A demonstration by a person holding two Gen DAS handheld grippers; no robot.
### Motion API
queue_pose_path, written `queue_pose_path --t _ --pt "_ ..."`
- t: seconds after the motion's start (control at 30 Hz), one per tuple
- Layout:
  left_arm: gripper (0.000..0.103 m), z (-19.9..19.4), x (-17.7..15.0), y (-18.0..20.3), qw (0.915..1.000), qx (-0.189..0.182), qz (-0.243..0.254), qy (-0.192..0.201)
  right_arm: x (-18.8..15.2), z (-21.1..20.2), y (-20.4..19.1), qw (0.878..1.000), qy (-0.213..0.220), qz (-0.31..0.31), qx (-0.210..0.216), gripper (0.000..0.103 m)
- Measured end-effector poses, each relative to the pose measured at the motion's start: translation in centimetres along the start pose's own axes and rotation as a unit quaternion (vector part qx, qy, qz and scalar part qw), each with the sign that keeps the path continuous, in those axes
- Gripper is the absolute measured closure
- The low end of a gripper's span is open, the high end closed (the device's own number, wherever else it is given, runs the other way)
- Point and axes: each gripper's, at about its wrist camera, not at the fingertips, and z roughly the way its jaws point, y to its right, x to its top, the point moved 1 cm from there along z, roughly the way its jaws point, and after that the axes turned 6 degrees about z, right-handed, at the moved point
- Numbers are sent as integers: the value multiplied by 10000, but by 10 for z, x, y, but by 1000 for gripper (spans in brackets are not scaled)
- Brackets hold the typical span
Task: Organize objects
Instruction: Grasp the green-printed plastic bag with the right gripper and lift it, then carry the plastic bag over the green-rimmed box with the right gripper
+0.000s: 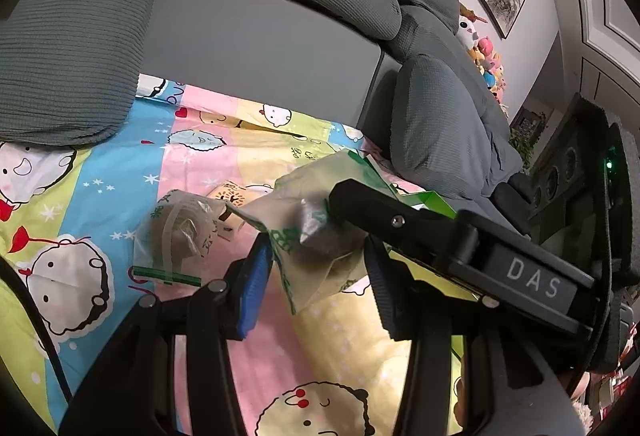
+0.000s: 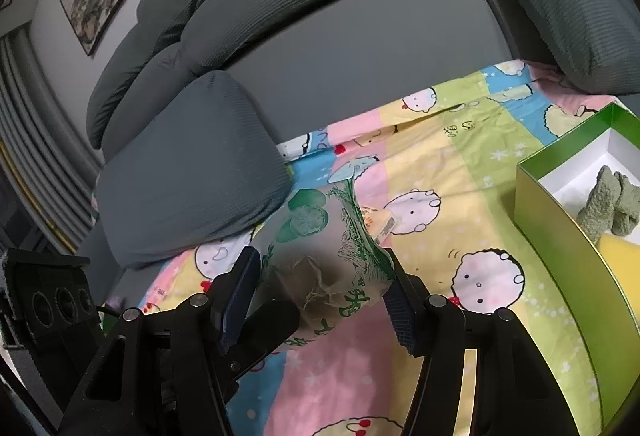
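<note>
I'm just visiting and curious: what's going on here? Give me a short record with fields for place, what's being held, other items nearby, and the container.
Place: a patterned cartoon sheet spread over a grey sofa
Held item: a clear plastic bag with green print, lifted off the sheet
Left gripper: closed on one end of the bag
Right gripper: closed on the same bag
Nearby: a second small bag with a green strip lying on the sheet
Container: an open green box, a knobbly green object inside
</note>
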Motion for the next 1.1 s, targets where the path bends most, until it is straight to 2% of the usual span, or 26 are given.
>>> queue_pose_path --t 0.4,1.1 --pt "57 -9 2 12 9997 -27 204 143 1 -16 -12 9992 179 -330 -119 41" --pt "58 0 7 26 9991 -280 287 116 10 -30 0 9987 362 -219 -280 41"
